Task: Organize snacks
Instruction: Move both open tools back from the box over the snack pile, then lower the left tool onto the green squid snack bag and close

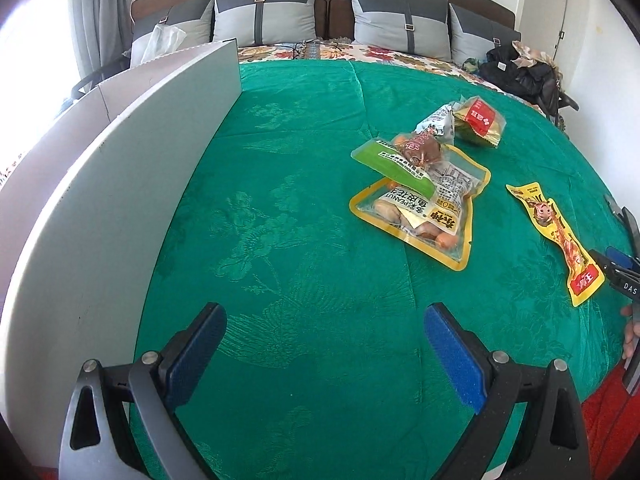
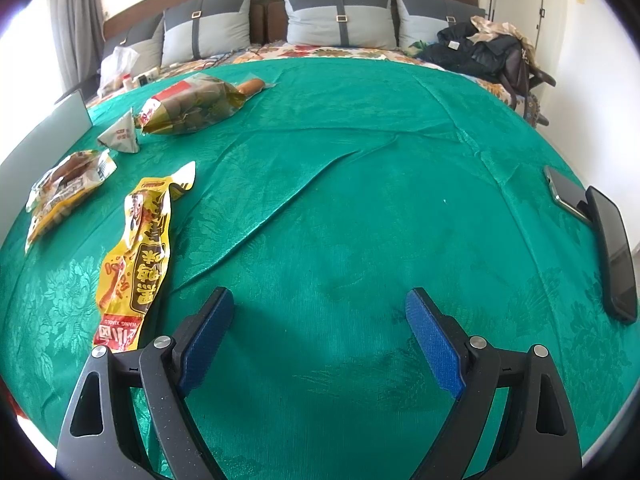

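Observation:
Several snack packets lie on a green cloth point(image 1: 300, 240). In the left wrist view a yellow-edged peanut packet point(image 1: 424, 216) lies under a green-strip packet point(image 1: 394, 166), with a grey packet point(image 1: 436, 122) and a red-and-gold bag point(image 1: 480, 120) behind. A long yellow snack packet point(image 1: 556, 236) lies to the right; in the right wrist view it point(image 2: 138, 256) sits just left of my right gripper. My left gripper point(image 1: 324, 320) is open and empty above the cloth. My right gripper point(image 2: 320, 304) is open and empty; its tip shows at the left view's right edge point(image 1: 620, 268).
A white box wall point(image 1: 120, 184) stands upright at the left. A phone point(image 2: 568, 196) and a dark flat object point(image 2: 616, 256) lie at the right. Pillows point(image 2: 340, 16) and a pile of dark clothes point(image 2: 480, 52) lie behind. The cloth has a raised fold point(image 2: 300, 196).

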### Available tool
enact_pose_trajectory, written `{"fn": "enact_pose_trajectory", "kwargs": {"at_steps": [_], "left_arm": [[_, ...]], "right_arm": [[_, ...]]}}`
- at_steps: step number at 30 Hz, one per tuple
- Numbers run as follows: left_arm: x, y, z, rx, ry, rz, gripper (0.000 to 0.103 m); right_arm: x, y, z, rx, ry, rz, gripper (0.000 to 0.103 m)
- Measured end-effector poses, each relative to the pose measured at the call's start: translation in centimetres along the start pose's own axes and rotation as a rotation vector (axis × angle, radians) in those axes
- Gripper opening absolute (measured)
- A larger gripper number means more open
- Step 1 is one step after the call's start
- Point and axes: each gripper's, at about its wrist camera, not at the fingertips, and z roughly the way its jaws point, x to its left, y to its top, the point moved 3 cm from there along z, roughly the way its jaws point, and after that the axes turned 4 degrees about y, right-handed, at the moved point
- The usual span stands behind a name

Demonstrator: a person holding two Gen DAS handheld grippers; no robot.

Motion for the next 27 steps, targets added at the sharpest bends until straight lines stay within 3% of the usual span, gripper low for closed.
{"fn": "enact_pose_trajectory", "kwargs": {"at_steps": [22, 27], "left_arm": [[1.0, 0.1, 0.3, 0.024, -0.008, -0.051, 0.098], [1.4, -0.1, 1.2, 0.050, -0.013, -0.071, 0.098]], "right_arm": [[0.1, 0.0, 0.0, 0.002, 0.004, -0.004, 0.090], [-0.7, 0.1, -0.3, 0.100, -0.002, 0.015, 0.089]]}}
